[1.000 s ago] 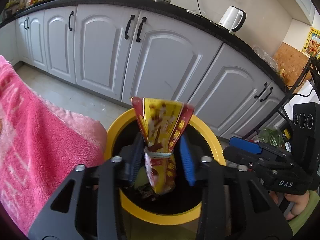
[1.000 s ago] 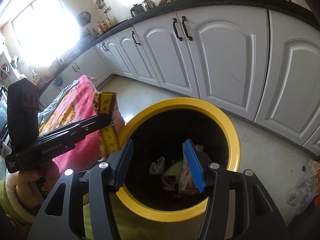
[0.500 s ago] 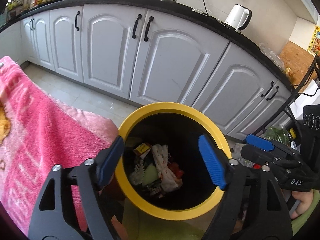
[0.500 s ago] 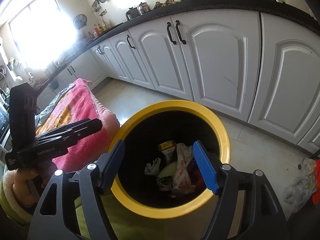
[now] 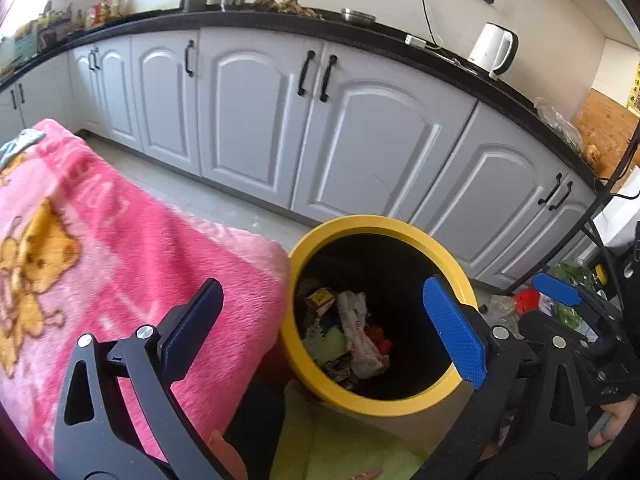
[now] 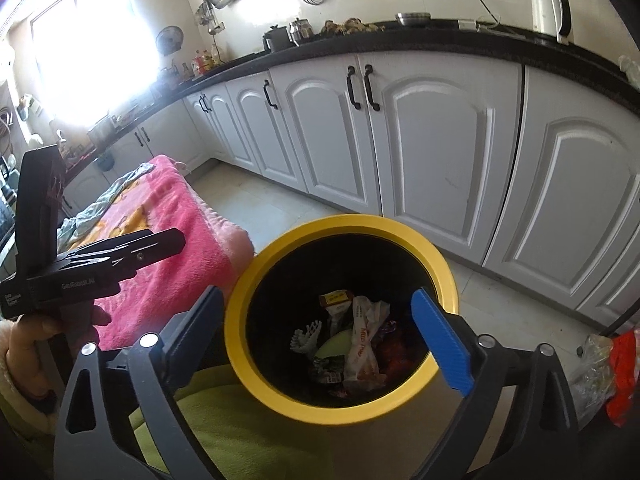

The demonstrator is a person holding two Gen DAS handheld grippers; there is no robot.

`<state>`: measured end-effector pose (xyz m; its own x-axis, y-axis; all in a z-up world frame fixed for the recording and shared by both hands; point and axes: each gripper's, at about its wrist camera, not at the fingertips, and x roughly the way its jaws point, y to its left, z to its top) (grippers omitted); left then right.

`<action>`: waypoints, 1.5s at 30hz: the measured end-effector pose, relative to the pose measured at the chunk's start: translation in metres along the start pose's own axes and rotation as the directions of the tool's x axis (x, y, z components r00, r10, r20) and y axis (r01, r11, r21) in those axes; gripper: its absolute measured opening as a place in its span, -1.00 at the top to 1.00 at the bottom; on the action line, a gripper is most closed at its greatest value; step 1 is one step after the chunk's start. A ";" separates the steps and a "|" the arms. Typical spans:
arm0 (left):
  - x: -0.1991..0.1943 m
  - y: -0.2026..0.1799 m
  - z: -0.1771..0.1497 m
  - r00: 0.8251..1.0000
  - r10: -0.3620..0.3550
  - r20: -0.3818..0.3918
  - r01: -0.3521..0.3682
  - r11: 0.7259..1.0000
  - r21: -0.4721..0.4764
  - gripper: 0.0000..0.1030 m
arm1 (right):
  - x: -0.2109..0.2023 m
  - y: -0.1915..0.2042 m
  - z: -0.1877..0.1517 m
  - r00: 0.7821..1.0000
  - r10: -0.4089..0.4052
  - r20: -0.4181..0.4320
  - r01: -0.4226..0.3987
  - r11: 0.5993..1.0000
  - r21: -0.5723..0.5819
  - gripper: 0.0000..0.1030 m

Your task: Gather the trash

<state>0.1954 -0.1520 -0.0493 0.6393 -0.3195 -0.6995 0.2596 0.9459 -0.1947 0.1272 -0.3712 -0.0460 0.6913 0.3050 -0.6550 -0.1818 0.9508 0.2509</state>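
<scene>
A yellow-rimmed black bin (image 5: 348, 226) stands on the floor before white cabinets; it also shows in the right wrist view (image 6: 436, 256). Several wrappers (image 5: 360, 340) lie inside it, with a small yellow box (image 6: 336, 298) on top. My left gripper (image 5: 324, 332) is open and empty, above the bin's left rim and the blanket. My right gripper (image 6: 324, 332) is open and empty, above the bin's near rim. The left gripper also shows at the left in the right wrist view (image 6: 100, 260).
A pink blanket (image 5: 100, 248) covers a surface left of the bin. White cabinets (image 5: 360, 140) under a black counter run behind. Bags and red packaging (image 6: 616, 364) lie on the floor at the right. A black frame (image 5: 600, 240) stands right of the bin.
My left gripper opened and let go of the yellow-red snack wrapper, which fell into the bin. Both grippers have since drawn up and back from the bin, the left one shifting leftward.
</scene>
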 end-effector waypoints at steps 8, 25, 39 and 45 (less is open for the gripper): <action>-0.050 0.012 -0.011 0.996 0.051 0.075 -0.050 0.999 -0.013 -0.79 | -0.024 0.037 -0.007 0.998 -0.030 0.062 0.034 0.997 -0.063 -0.87; -0.135 0.026 -0.047 0.954 0.166 0.248 -0.162 0.986 -0.036 -0.79 | -0.070 0.088 -0.027 0.974 -0.042 0.223 0.072 0.989 -0.128 -0.88; -0.170 0.023 -0.067 0.887 0.222 0.405 -0.229 0.973 -0.032 -0.79 | -0.106 0.107 -0.048 0.911 -0.067 0.407 0.133 0.982 -0.136 -0.88; -0.175 0.024 -0.074 0.870 0.217 0.442 -0.224 0.974 -0.038 -0.79 | -0.112 0.111 -0.054 0.877 -0.083 0.474 0.162 0.978 -0.129 -0.88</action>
<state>0.0362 -0.0696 0.0175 0.9326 -0.0978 -0.3474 0.0822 0.9948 -0.0594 -0.0086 -0.2967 0.0167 0.9525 0.1626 -0.2574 -0.1557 0.9867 0.0470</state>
